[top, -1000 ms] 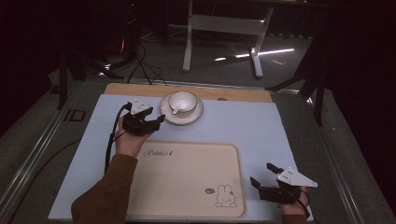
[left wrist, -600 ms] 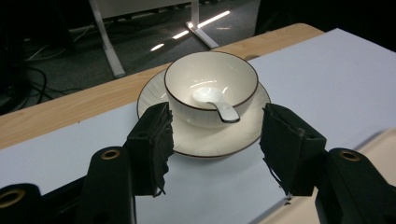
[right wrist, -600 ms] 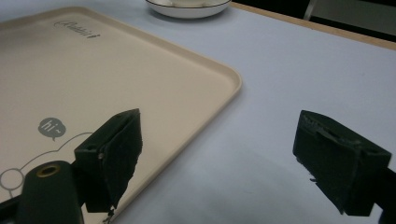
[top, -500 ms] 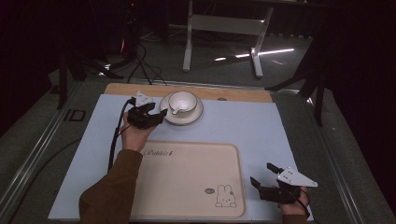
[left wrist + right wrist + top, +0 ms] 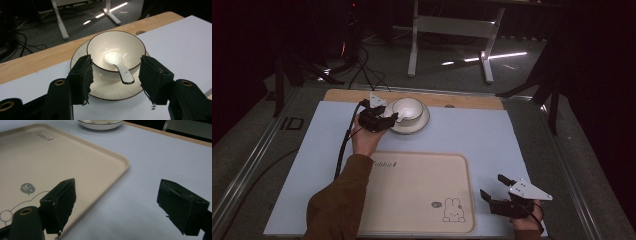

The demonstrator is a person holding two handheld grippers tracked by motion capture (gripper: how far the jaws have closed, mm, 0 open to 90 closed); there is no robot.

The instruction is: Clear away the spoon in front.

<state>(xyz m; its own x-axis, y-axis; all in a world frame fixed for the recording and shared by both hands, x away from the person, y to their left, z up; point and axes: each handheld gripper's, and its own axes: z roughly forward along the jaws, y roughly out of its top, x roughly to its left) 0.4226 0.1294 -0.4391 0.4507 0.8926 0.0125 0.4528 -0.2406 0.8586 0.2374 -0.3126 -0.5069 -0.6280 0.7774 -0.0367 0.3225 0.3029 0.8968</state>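
- Left gripper (image 5: 115, 80): its fingers (image 5: 81, 77) stand spread wide with nothing pinched between them. They flank the near side of the bowl (image 5: 116, 51), one to each side and level with the saucer's front rim, short of contact as far as the left gripper view shows. Judgement: the wide spread suits a thing as broad as this bowl, so an approach for a grasp is in hand.
- Bowl: cream with a dark rim, upright on its saucer (image 5: 107, 90), which sits at the far edge of the pale mat (image 5: 472, 135), close to the wooden strip of the counter (image 5: 462, 100).
- Spoon (image 5: 118, 66): white ceramic, its scoop rests in the bowl and its handle leans out over the near rim toward the gripper. Judgement: the handle lies in the approach line and could be knocked if the fingers close low on the bowl.
- Right gripper (image 5: 512, 200): fingers likewise spread, holding nothing, parked on the mat at the tray's near right corner, well apart from the crockery. Judgement: it waits clear so the left hand can work unobstructed.
- Tray (image 5: 417, 170): beige, with a rabbit print, lies flat between the person and the bowl. Judgement: its bare surface makes it the likely destination for the set.
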